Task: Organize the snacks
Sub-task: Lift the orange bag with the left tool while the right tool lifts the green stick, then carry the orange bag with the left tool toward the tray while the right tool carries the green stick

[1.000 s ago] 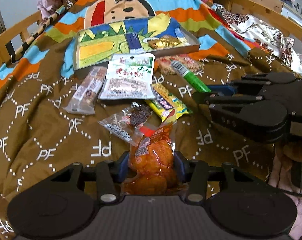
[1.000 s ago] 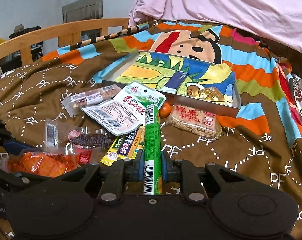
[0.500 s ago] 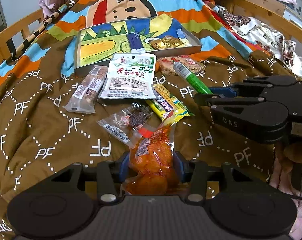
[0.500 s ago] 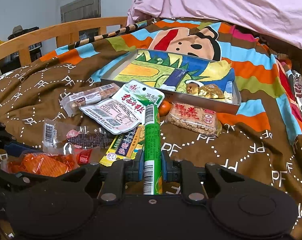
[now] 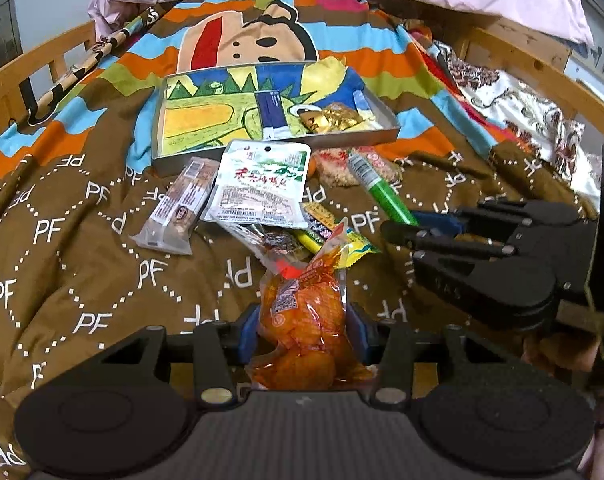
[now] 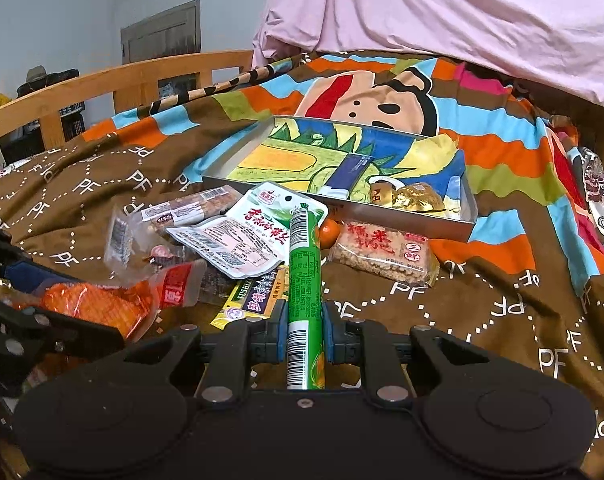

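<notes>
Little has moved: crinkly orange pouch [image 5: 302, 320], slim green tube [image 6: 304, 296] still gripped.

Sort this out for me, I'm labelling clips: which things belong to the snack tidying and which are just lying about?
Part of the job:
- shallow metal tray with cartoon lining
- orange plastic snack pouch, in left gripper
- green tube-shaped snack stick, in right gripper
- white-and-green flat packet
- square rice cracker pack

Just lying about:
- brown patterned blanket
- pink sheet
- wooden bed rail

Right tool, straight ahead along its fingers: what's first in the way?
Likely the white-and-green flat snack pouch: the green stick snack held in the right tool already overlaps its edge, though depth is unclear.
</notes>
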### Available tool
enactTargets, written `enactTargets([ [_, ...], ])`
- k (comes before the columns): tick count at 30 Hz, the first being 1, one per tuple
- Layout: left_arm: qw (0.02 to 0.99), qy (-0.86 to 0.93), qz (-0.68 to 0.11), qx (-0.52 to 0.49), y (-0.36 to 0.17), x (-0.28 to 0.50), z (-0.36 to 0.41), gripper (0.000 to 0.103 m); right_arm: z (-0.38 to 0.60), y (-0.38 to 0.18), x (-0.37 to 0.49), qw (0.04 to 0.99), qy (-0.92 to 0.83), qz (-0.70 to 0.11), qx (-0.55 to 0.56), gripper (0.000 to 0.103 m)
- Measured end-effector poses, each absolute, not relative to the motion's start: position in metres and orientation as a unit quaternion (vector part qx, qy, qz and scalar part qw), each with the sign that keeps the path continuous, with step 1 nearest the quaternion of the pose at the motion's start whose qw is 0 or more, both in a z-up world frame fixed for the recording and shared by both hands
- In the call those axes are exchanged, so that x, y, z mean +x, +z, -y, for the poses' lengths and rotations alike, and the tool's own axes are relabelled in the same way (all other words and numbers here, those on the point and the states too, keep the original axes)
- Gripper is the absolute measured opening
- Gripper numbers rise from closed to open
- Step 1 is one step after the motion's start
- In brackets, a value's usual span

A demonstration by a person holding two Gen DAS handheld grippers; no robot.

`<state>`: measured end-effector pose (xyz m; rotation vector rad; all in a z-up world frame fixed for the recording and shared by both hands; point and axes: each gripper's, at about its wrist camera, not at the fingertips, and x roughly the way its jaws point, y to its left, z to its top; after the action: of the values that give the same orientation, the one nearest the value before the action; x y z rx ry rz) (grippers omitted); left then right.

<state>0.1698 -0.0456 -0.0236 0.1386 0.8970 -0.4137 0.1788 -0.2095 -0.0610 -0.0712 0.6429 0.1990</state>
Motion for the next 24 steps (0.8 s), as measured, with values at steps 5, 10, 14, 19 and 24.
enactTargets([
  [5,0.881,-0.206,-0.423,0.052,-0.014,0.170,0.045,0.049,0.213,-0.057,0.178,0.946,0.095,-0.308,-0.026,0.019],
  [10,0.883,-0.210,-0.417,0.038,-0.008,0.170,0.044,0.050,0.215,-0.055,0.176,0.948,0.093,-0.303,-0.020,0.019],
  [14,0.886,-0.213,-0.411,0.030,-0.003,0.169,0.044,0.049,0.217,-0.053,0.175,0.949,0.092,-0.300,-0.015,0.019],
  [19,0.889,-0.215,-0.403,0.026,0.003,0.169,0.045,0.049,0.218,-0.053,0.175,0.950,0.090,-0.299,-0.012,0.019],
  [24,0.893,-0.215,-0.395,0.014,0.008,0.170,0.043,0.050,0.218,-0.051,0.174,0.952,0.088,-0.294,-0.008,0.019],
])
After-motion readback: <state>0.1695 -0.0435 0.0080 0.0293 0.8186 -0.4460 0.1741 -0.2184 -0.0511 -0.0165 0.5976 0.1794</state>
